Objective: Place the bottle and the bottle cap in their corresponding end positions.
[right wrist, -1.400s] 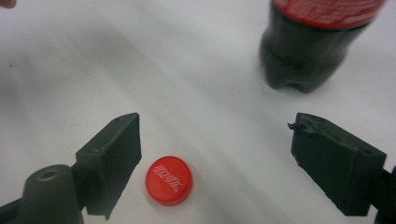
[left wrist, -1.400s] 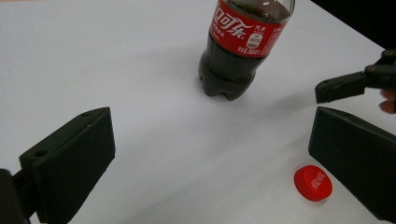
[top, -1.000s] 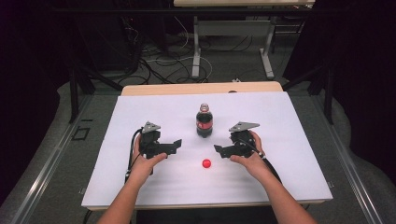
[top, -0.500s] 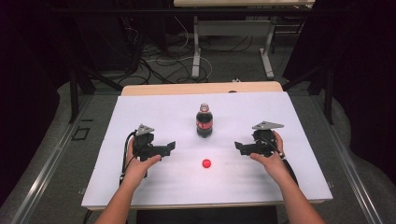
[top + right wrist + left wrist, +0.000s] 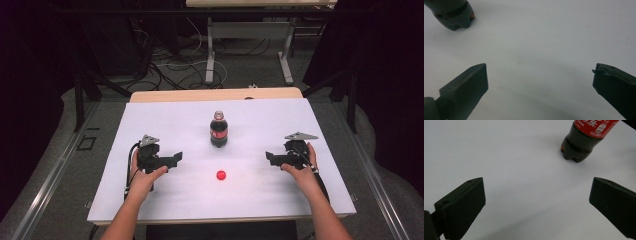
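A dark cola bottle with a red label stands upright in the middle of the white table. A small red cap lies on the table in front of it. My left gripper rests to the bottle's left, open and empty. In the left gripper view the bottle's base stands ahead to the right. My right gripper sits far to the bottle's right. Its jaws have just been opening and nothing is between them. The right gripper view has the bottle's base at the upper left.
Beyond the table's far wooden edge are cables on the floor and the metal legs of another table. Dark curtains close in both sides.
The right gripper has moved right, away from the bottle and the red cap, with its jaws spreading wider. The left gripper has drifted a little to the left.
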The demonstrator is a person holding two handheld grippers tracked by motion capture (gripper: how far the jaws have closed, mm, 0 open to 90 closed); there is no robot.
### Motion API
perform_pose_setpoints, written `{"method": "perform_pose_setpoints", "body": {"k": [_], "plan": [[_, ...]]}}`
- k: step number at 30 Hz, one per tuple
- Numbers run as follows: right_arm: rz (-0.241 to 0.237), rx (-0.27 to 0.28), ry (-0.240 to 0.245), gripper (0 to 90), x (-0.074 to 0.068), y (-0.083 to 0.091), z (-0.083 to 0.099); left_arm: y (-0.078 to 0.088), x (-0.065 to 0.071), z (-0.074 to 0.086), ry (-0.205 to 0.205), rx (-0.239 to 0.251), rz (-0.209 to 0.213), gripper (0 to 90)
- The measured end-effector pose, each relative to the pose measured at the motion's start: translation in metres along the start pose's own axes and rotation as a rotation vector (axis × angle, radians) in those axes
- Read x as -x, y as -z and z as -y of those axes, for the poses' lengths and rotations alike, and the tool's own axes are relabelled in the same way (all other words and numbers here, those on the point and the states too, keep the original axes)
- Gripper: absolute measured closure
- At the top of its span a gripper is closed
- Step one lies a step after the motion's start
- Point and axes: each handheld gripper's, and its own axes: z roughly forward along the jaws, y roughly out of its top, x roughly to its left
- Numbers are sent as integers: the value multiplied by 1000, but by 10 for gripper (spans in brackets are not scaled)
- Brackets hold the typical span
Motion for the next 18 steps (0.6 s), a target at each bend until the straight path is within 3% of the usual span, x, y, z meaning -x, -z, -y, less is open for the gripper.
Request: {"method": "perform_pose_setpoints", "body": {"k": [4,9,18], "plan": [[4,9,-16,0,2,0,5,0,-2,1,25,0,-4,8],[-5,-2,-42,0,4,-2,9,0,-5,2,19,1,-7,8],[-5,-21,-23,0,1,-3,10,3,-9,1,26,9,-18,8]]}}
